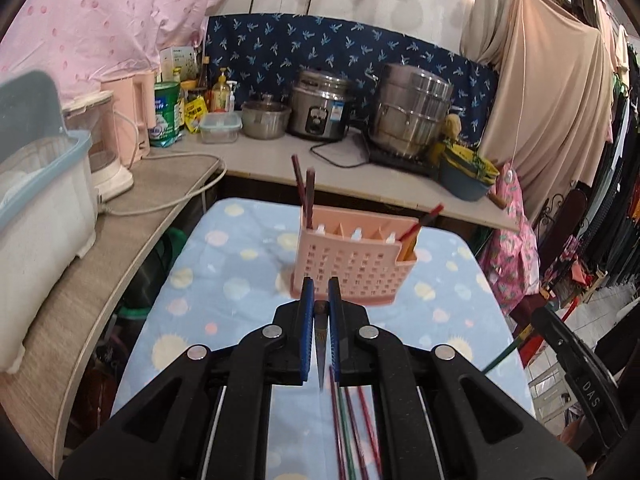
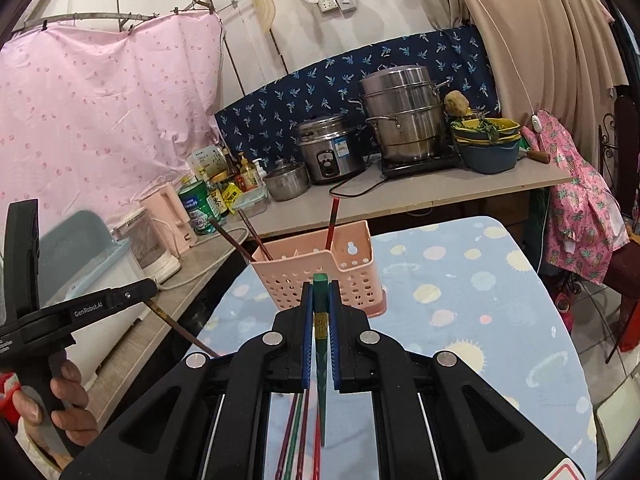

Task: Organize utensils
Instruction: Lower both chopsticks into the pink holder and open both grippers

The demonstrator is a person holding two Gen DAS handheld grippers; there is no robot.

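Left tool (image 1: pixel 321 296) grips a brown chopstick (image 1: pixel 321 344), right tool (image 2: pixel 320 300) a green one (image 2: pixel 321 360); the pink holder (image 2: pixel 320 276) (three sticks inside) stands at 12 o'clock of both.

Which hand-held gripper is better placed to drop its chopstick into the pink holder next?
Probably the right hand-held gripper: its green chopstick points at the pink holder, seemingly closer than the left hand-held gripper.

The holder (image 1: pixel 352 264) is pale pink, and the cloth (image 1: pixel 224 280) under it is light blue with yellow, pink and white spots. The right gripper (image 2: pixel 320 304) has blue pads and clamps a green chopstick (image 2: pixel 320 360); behind hang a pink dotted sheet (image 2: pixel 100 100) and a navy leaf-print cloth (image 1: pixel 340 52).
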